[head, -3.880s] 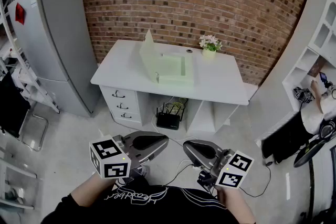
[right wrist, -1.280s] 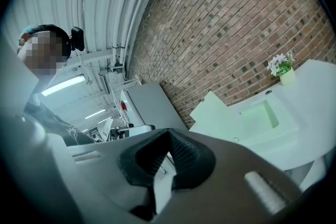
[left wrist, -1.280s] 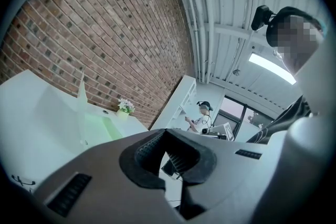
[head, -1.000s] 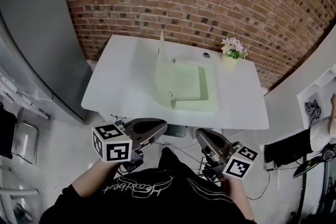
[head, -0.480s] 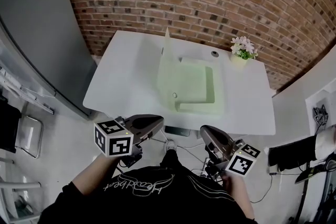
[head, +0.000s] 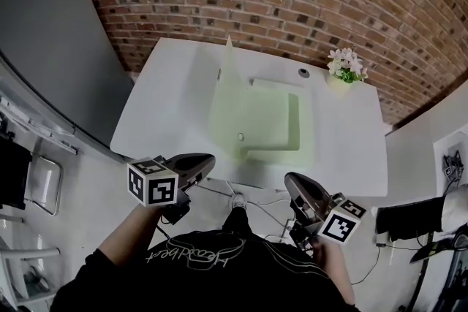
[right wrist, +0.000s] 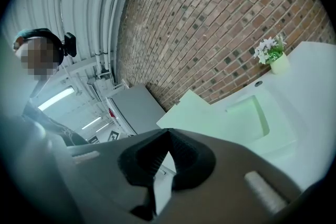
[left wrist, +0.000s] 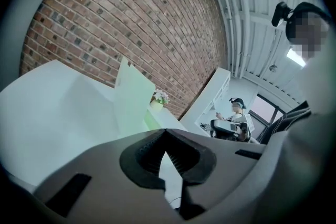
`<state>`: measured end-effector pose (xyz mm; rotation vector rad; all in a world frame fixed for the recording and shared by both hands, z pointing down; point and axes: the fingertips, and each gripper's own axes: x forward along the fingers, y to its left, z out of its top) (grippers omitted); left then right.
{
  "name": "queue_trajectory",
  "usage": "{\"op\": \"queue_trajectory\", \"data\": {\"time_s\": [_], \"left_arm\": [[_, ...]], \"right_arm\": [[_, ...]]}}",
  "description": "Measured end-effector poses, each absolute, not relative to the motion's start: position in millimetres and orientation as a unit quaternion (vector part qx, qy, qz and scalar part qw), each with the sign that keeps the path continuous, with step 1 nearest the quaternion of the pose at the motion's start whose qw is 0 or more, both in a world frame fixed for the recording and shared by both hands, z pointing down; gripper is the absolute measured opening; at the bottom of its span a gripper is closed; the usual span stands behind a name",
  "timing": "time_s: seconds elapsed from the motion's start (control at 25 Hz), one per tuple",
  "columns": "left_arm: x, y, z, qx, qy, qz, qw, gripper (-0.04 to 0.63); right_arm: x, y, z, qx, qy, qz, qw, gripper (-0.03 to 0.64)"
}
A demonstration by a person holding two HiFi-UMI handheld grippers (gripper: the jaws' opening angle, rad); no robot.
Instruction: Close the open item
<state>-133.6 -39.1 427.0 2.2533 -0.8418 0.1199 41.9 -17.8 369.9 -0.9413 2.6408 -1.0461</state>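
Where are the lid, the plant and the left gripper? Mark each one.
Lid [head: 227,102]: head view, middle of the raised green panel.
Plant [head: 345,63]: head view, on the blossoms.
Left gripper [head: 208,161]: head view, at the tips of its closed jaws.

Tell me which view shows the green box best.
Head view: it looks down into the whole open box, with the lid upright at its left. Right gripper view shows it obliquely from low down. Left gripper view shows mostly the lid.
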Motion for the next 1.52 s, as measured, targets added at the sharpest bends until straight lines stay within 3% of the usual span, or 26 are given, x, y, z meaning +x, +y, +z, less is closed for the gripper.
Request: {"op": "queue_trajectory", "data": {"time_s": [0.52, 1.04, 1.32, 1.52], "left_arm": [[-167.1, -103.9, 471.0, 0.838, -0.387, 0.039, 0.382, 0.002], [-158.9, -137.2, 472.4, 0.829, -0.382, -0.02, 0.408, 0.002], [-152.8, -144.9, 466.7, 0.831, -0.366, -0.033, 0.417, 0.002], [-152.9, -148.9, 461.7, 0.832, -0.36, -0.038, 0.42, 0.002]], "right_arm": [[60.1, -63.8, 390.6, -0.321, 0.869, -0.372, 0.06, 0.003], [94.0, -94.8, 427.4, -0.356, 0.845, -0.396, 0.043, 0.003], [125.4, -116.1, 471.3, -0.398, 0.83, -0.391, -0.01, 0.003], [146.8, -131.8, 496.7, -0.407, 0.81, -0.423, 0.003, 0.003]]}}
